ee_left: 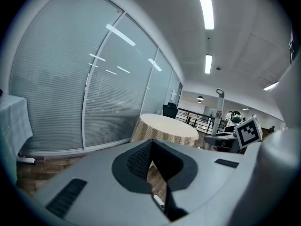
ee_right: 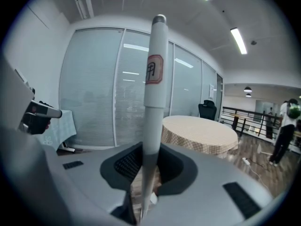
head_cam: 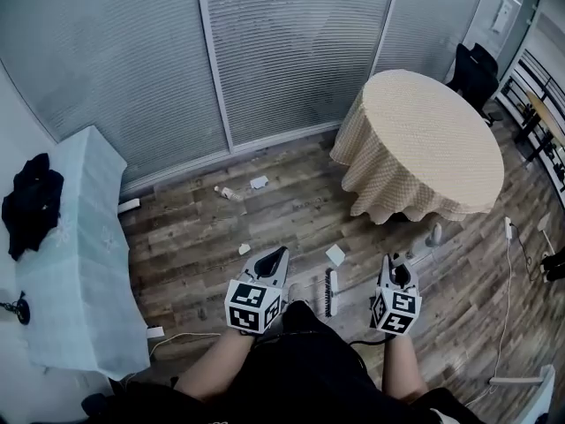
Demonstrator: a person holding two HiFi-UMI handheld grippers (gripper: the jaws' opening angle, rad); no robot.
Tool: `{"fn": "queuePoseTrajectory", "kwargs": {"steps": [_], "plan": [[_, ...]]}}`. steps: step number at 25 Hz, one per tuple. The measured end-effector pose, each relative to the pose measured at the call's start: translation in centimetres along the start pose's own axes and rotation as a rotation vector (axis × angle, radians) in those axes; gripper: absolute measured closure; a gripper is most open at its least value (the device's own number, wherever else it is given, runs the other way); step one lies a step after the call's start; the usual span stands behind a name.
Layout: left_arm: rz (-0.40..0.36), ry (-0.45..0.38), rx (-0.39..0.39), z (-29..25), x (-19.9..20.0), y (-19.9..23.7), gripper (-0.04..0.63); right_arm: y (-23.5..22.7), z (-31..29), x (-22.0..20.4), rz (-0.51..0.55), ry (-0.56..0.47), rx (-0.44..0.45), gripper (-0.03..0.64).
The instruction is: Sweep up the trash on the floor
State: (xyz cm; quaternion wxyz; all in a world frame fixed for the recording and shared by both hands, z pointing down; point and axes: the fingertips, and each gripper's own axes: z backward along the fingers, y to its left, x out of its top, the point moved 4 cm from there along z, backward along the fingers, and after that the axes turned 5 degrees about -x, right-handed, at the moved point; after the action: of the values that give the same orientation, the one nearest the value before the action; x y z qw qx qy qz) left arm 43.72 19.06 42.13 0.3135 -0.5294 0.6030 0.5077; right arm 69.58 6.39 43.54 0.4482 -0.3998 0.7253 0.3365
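Paper scraps (head_cam: 259, 182) litter wood floor (head_cam: 291, 215) near round table (head_cam: 424, 140).

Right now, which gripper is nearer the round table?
Right. The right gripper sits just short of the round table, below its cloth hem. The left gripper is farther off to the left, on the other side of the brush head.

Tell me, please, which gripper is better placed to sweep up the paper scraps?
The right gripper: its jaws are shut on the white broom handle, while the left gripper is shut on nothing.
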Motion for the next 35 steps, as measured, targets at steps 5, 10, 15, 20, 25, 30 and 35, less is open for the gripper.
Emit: {"fn": "queuePoseTrajectory", "kwargs": {"steps": [5, 10, 15, 20, 25, 30, 35], "plan": [[-0.016, 0.041, -0.008, -4.9, 1.6, 1.8, 0.6, -0.5, -5.3, -1.0, 0.044, 0.066, -0.028, 0.528], [-0.01, 0.097, -0.015, -8.8, 1.4, 2.5, 0.6, -1.5, -10.0, -2.6, 0.096, 0.131, -0.061, 0.528], [-0.016, 0.136, -0.006, -12.1, 1.9, 4.0, 0.6, -4.3, -14.3, -3.8, 0.092, 0.189, -0.134, 0.528], [-0.014, 0.17, 0.013, -15.3, 2.8, 5.7, 0.6, -7.6, -18.2, -5.4, 0.064, 0.278, -0.211, 0.528], [-0.004, 0.207, 0.04, -18.5, 3.2, 7.5, 0.6, -8.6, -22.7, -7.0, 0.081, 0.348, -0.213, 0.528], [0.016, 0.224, 0.087, -19.7, 3.2, 8.9, 0.6, -6.6, -27.6, -8.5, 0.124, 0.416, -0.141, 0.528], [0.066, 0.237, 0.151, -19.1, 2.7, 11.5, 0.6, -4.4, -31.9, -9.1, 0.067, 0.493, -0.09, 0.529]]}}
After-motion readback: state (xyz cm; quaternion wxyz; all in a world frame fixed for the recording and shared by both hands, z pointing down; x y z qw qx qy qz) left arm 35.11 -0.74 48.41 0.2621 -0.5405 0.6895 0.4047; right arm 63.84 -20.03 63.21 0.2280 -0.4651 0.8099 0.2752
